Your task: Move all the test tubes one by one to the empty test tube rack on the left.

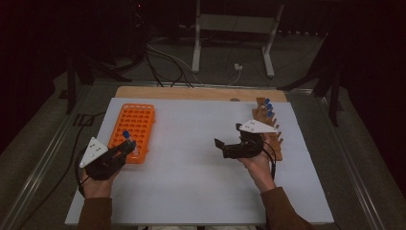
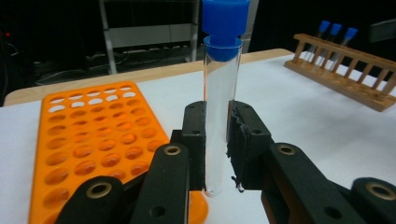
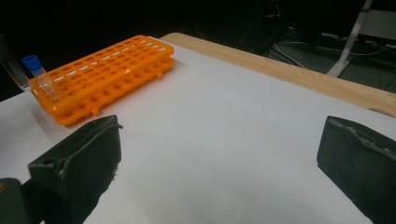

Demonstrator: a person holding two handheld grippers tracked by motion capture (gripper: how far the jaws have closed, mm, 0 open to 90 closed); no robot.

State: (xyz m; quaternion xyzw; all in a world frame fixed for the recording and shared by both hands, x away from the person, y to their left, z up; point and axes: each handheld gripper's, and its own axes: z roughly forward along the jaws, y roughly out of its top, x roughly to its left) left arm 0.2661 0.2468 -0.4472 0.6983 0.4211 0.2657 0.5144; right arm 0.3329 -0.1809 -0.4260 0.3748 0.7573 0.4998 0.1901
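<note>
Black jaws of left gripper (image 2: 217, 154) clamp clear test tube (image 2: 219, 116) w/ blue cap, long axis upright, cap up, just by orange rack (image 2: 93, 135) near edge. Right gripper (image 3: 219, 172) jaws wide apart, holding nothing, over white tabletop (image 3: 224, 130).

On the bench (image 1: 191, 191) the plastic rack (image 1: 132, 125) lies at the left and the wooden rack (image 1: 269, 125) at the right, well apart, with the capped tube (image 2: 221, 93) upright at the plastic rack's near edge, seemingly just outside its holes.
</note>
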